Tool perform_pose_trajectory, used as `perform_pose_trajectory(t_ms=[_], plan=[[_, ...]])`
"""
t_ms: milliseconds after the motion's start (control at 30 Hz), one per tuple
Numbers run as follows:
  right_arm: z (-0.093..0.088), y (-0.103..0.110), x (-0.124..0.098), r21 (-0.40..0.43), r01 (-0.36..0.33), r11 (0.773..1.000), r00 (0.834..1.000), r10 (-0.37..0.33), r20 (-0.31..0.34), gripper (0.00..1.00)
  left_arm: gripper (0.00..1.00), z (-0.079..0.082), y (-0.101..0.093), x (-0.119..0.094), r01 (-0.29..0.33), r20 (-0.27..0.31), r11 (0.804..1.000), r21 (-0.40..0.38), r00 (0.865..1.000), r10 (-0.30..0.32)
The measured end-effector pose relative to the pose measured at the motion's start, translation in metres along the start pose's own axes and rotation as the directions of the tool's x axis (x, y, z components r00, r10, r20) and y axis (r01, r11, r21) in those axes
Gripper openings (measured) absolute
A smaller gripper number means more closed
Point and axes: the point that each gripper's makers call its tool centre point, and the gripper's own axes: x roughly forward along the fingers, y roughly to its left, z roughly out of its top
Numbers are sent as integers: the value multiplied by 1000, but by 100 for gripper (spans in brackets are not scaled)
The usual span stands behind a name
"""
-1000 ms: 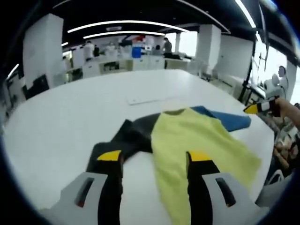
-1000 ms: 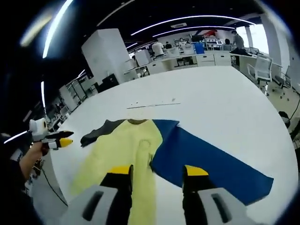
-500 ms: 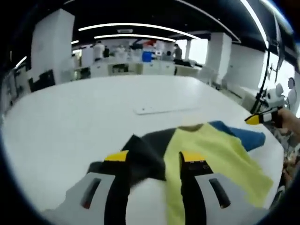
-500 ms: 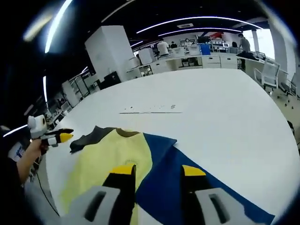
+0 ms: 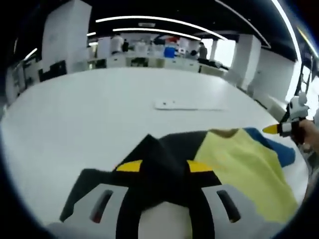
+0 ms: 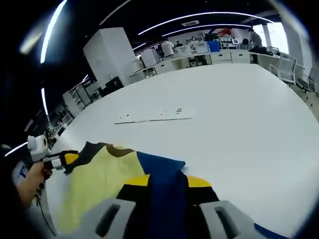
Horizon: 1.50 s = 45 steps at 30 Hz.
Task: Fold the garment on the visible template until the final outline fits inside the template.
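White laminate makes up the surface (image 5: 89,109), and the garment (image 5: 234,159) lies on it at the near edge, a yellow body flanked by a black sleeve (image 5: 159,159) and a blue sleeve (image 6: 162,174). Beyond the garment's collar lies a thin pale strip (image 6: 154,115), possibly the template edge. The left hand-held gripper (image 5: 158,168) sits with parted jaws straddling the black sleeve near the shoulder; the right hand-held gripper (image 6: 163,182) likewise straddles the blue sleeve, jaws apart. Neither appears clamped yet. A good grasp would likely take only the sleeve layer, both sides level, before folding each sleeve inward over the yellow body.
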Motion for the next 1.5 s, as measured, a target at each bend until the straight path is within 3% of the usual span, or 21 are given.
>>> perform_pose_trajectory(t_ms=[233,367,433,700,833,900,1033,1167,1367,1500], plan=[[-5,-2,12,27,9,1000,1000,-8,-5,3,20,-5,3,12,-11,-10,1000,-21,1000,11],[-3,0,14,38,6,999,1000,-6,6,0,2,-11,5,16,-10,-27,999,-33,1000,9],[0,0,12,38,11,999,1000,-12,16,0,0,-10,5,15,-5,-22,998,-59,1000,4],[25,21,-23,-35,-34,999,993,38,110,0,0,18,-4,-13,50,81,997,-50,996,-46],[28,28,-40,-48,-47,998,990,53,132,0,0,24,-6,-29,71,118,997,-34,991,-67],[27,30,-51,-54,-54,997,987,62,147,0,0,27,-8,-38,99,154,993,-67,984,-88],[17,35,-70,-30,-76,997,983,80,164,0,0,17,-7,-56,110,162,992,-69,982,-98],[-11,41,-82,-38,-93,995,988,97,122,0,0,4,-11,-70,130,163,987,-89,980,-114],[-59,35,-85,-7,-69,998,998,69,7,0,0,-27,-19,-79,123,95,987,-102,989,-113],[-78,29,-81,17,-50,999,998,51,-33,0,0,-46,-19,-79,93,24,993,-71,996,-91]])
